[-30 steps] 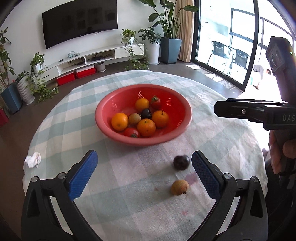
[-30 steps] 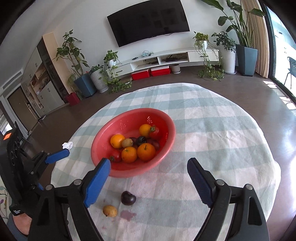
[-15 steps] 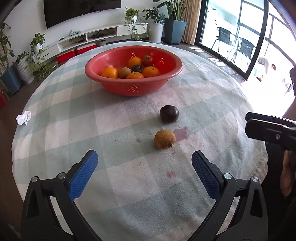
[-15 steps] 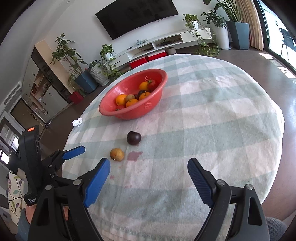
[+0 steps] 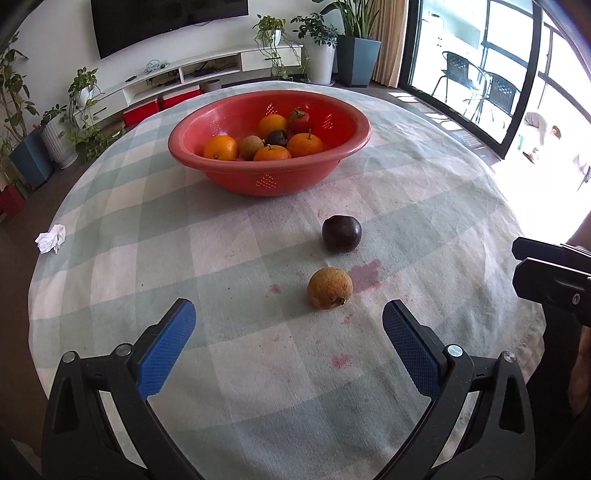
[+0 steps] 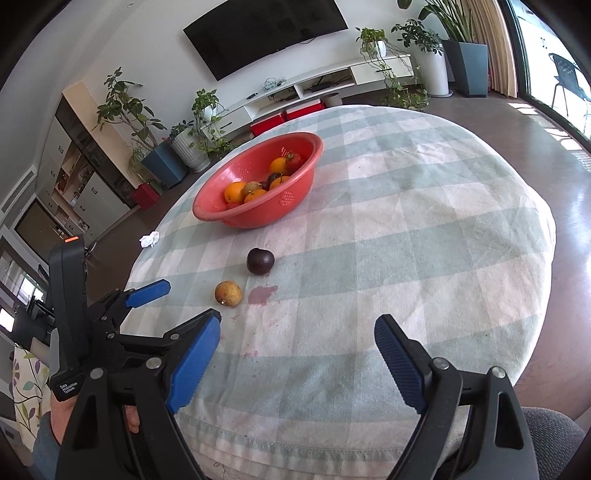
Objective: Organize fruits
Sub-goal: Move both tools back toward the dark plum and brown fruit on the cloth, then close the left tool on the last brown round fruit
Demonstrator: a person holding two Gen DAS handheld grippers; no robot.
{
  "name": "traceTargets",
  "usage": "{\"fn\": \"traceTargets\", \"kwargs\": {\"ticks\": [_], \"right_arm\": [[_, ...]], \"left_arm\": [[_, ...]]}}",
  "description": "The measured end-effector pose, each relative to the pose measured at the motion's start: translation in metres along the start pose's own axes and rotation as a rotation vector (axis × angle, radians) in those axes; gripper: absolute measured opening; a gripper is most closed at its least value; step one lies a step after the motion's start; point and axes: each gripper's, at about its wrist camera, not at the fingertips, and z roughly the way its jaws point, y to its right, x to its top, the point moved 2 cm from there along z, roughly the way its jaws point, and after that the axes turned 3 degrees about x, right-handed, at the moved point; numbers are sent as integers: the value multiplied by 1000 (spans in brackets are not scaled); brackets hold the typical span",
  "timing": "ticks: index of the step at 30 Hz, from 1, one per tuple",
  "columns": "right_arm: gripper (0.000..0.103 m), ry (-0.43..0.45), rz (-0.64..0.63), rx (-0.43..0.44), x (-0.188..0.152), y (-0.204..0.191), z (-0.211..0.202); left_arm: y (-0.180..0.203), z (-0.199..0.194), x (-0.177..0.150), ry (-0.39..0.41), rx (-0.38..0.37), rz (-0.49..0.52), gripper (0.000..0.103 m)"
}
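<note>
A round table [image 5: 110,236] under a green-and-white checked cloth bears a red perforated bowl [image 5: 269,173] of fruit toward its far side. Nearer, well apart from the bowl, a dark purple fruit [image 5: 341,233] and a rough yellow-brown fruit [image 5: 329,288] lie close together beside pinkish stains [image 5: 365,275]. A crumpled white tissue [image 5: 51,239] sits at the left edge.

You face a white wall with a dark wall-mounted TV [image 5: 166,26]. Below the TV: a low white media shelf [image 5: 207,70], potted plants at both its ends. Right of the TV: glass patio doors [image 5: 480,66], strong daylight. Floor dark, glossy.
</note>
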Motion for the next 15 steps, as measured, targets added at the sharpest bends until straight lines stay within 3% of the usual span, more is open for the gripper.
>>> {"fn": "traceTargets", "kwargs": {"ticks": [9, 15], "right_arm": [[88, 13, 7, -5, 2, 4, -2], [88, 18, 7, -4, 2, 4, -2]], "left_arm": [[-1, 16, 4, -17, -30, -2, 102], [-1, 21, 5, -24, -62, 1, 86]]}}
